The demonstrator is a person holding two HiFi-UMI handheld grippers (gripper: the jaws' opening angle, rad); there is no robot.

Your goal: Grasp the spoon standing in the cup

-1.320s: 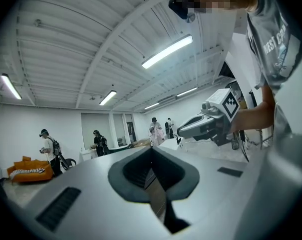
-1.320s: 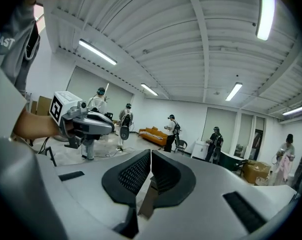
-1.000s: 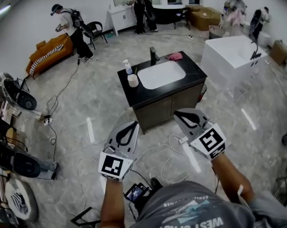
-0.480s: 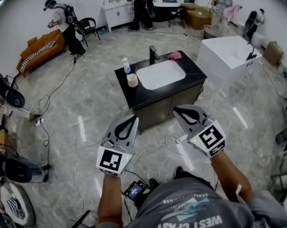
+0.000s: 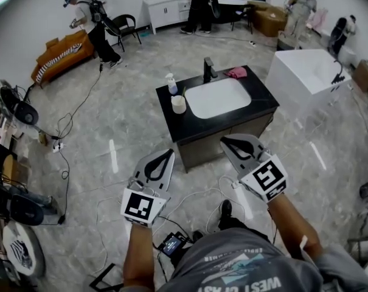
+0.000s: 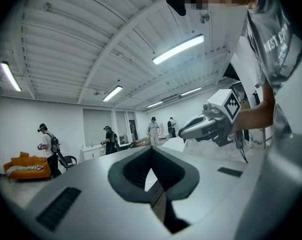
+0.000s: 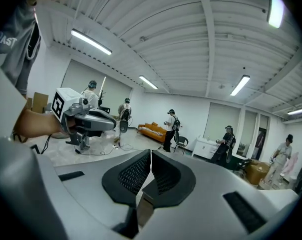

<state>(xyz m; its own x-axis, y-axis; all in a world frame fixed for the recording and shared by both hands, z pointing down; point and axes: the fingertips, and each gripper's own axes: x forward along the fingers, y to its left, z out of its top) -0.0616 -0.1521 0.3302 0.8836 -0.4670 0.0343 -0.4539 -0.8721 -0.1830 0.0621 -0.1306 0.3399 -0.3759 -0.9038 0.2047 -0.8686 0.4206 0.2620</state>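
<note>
Sitting well beyond left claw (image 5: 168,154) and right claw (image 5: 225,142): cup (image 5: 179,104).

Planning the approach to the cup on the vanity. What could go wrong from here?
Loose cables lie on the floor before the vanity: trip hazard. Both the left claw and the right claw are shut; one must open before the cup. The soap bottle beside the cup could get knocked. From here the spoon is too small to see.
</note>
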